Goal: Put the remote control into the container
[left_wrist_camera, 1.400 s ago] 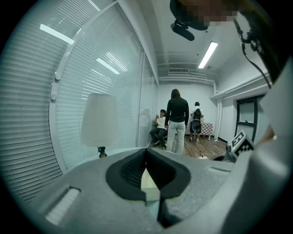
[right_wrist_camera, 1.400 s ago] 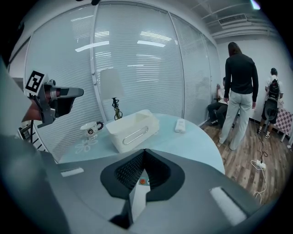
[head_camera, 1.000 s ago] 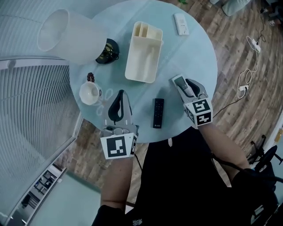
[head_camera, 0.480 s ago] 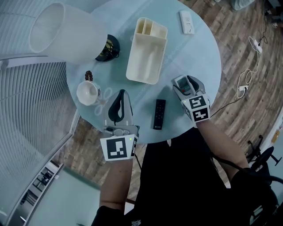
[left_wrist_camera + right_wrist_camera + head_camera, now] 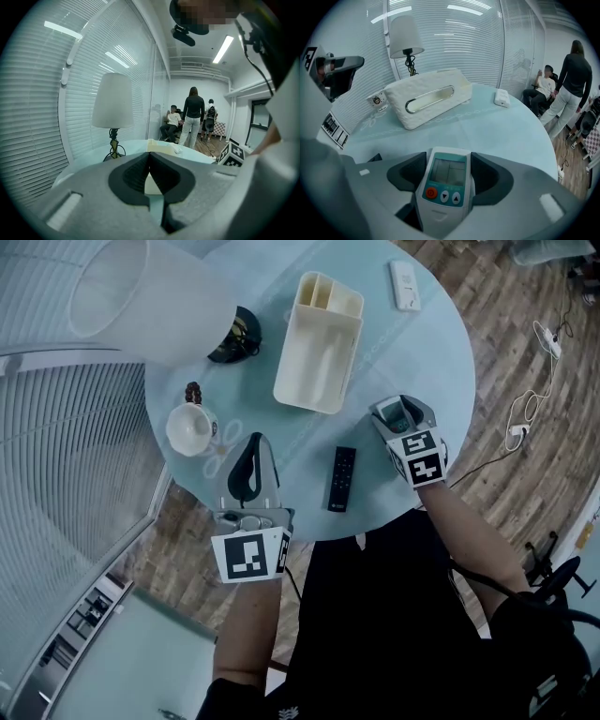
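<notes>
Rm bright, cool tint, lit by ceiling strip [image 5: 224, 48]; glare streaks on blinds [image 5: 33, 108]. My left gripper [image 5: 150, 160] blurs up close; fisheye bends & darkens gripper views' edges.

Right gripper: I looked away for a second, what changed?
The right gripper came down steeper over the white remote, its jaws just opening wide to straddle it, no clear grip yet. Left gripper, black remote and container stayed put.
</notes>
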### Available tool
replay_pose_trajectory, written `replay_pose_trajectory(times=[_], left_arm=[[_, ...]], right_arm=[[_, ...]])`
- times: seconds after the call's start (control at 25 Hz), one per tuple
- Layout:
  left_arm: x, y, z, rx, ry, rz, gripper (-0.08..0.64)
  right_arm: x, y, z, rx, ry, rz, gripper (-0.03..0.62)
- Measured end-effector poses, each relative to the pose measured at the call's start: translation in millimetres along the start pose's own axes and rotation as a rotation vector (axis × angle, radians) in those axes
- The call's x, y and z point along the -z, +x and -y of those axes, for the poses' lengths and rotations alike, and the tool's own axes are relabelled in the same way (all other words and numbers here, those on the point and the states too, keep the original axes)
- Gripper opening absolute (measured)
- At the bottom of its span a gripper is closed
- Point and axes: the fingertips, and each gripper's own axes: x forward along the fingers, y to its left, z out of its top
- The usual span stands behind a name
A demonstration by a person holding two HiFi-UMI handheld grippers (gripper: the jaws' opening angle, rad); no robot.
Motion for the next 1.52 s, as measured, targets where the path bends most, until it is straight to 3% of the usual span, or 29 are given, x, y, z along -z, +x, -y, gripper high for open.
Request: replay_pose_trajectory(times=[0.28,0.64,1.04,1.52], left_arm=[[-6.0,-4.7,7.7,0.000,0.000,0.012,0.000],[-36.3,-12.9,25.3,0.025,0.014,0.078,0.000],[-65.6,-44.1,39.4,0.053,0.031,0.148,0.000],[-93.1,-81.8,38.1,0.089,0.043,0.234,0.000]], right_arm=[[-4.0,-8.1,-0.7,-0.072,0.014,0.030,0.295],[-38.6,-61.5,-11.7,-0.118,-0.028,0.203,0.291],[-55.4,-115.5,-28.4,-0.114,-0.056,0.318,0.268],[-97.0,-188.8,-32.7,-0.021,-0.080,0.470,0.268]])
